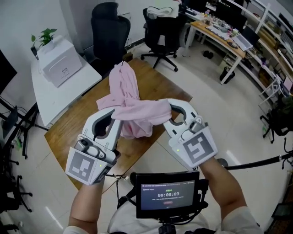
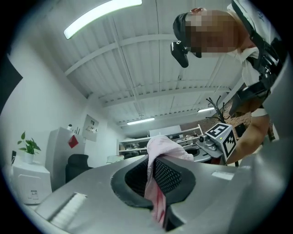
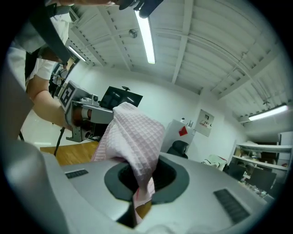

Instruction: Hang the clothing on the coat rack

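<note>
two grips: the left hand-held gripper and the right hand-held gripper each pinch the pink garment tightly.

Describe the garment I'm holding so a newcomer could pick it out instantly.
Find the wooden table in the middle of the floor. Over it, a pink garment hangs bunched between the left gripper and the right gripper, both shut on it. It is the only pink, waffle-textured cloth; the other bundle, on a black office chair at the back, is pale.
</note>
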The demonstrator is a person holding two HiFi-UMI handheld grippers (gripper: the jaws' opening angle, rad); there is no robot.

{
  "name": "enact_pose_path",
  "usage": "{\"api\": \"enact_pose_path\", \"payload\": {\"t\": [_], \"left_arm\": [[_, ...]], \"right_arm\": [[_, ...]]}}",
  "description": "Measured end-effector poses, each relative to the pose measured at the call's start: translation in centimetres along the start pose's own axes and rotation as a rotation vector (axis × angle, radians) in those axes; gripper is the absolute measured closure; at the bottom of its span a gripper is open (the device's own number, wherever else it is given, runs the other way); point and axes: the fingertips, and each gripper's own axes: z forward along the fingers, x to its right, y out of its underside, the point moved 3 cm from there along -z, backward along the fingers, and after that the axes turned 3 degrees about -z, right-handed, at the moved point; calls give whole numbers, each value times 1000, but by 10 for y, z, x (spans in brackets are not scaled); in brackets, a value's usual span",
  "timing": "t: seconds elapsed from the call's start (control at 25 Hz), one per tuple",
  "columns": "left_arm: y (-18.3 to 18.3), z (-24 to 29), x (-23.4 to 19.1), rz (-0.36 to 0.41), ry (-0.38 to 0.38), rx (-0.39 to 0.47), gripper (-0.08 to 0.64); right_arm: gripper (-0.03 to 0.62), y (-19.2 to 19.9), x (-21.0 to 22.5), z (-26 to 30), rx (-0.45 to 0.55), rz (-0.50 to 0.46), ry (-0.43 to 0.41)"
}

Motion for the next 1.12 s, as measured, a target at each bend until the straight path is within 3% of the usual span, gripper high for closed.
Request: {"api": "enact_pose_path", "payload": {"t": [0.24,1.12], "left_arm": [[-21,29,24,-28,66,53,550],[-68,133,188,-55,350,128,549]], "right_arm": [[583,-9,24,-34,13,-22,64],[583,-14,115,-225,31,-94,338]]}}
